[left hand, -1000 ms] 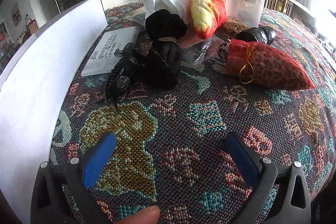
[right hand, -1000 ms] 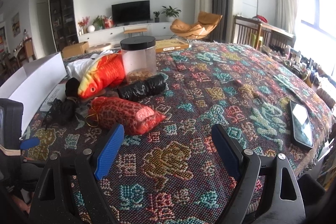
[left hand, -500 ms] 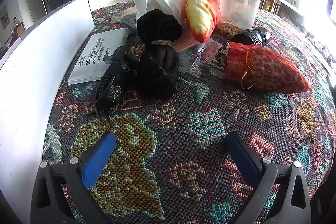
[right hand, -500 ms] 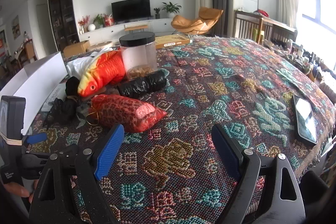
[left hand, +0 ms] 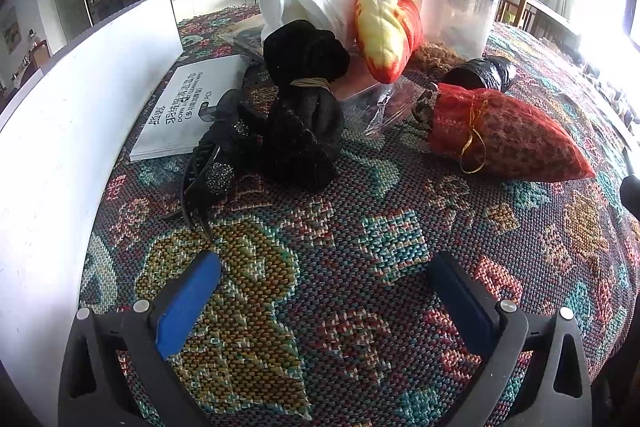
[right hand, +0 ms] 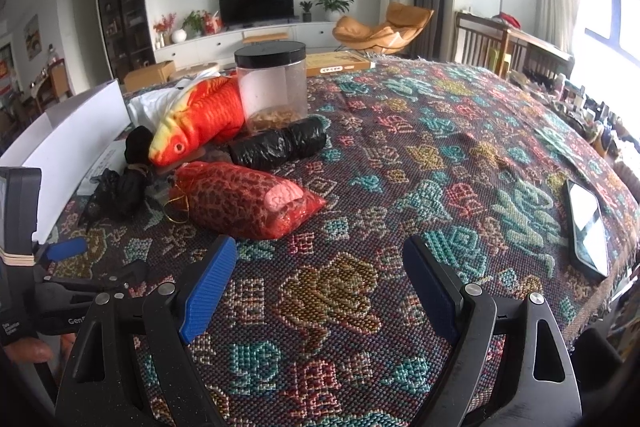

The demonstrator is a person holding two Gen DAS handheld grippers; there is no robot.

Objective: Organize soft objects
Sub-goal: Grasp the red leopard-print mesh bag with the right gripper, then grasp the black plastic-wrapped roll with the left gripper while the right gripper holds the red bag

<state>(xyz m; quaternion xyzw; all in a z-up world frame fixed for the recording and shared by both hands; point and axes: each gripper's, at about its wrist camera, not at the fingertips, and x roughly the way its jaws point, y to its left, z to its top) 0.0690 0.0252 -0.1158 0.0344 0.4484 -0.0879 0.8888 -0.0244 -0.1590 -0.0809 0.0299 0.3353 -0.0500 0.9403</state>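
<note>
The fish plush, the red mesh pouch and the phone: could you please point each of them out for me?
fish plush [right hand: 200,119], right wrist view, on its orange body behind the head.
red mesh pouch [left hand: 516,137], left wrist view, on the middle of its patterned body.
phone [right hand: 586,225], right wrist view, on its glossy screen.

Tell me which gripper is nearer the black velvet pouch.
Left. The left gripper hangs open just short of the black velvet pouch. The right gripper sits farther off to its right, with the red mesh bag between them.
</note>
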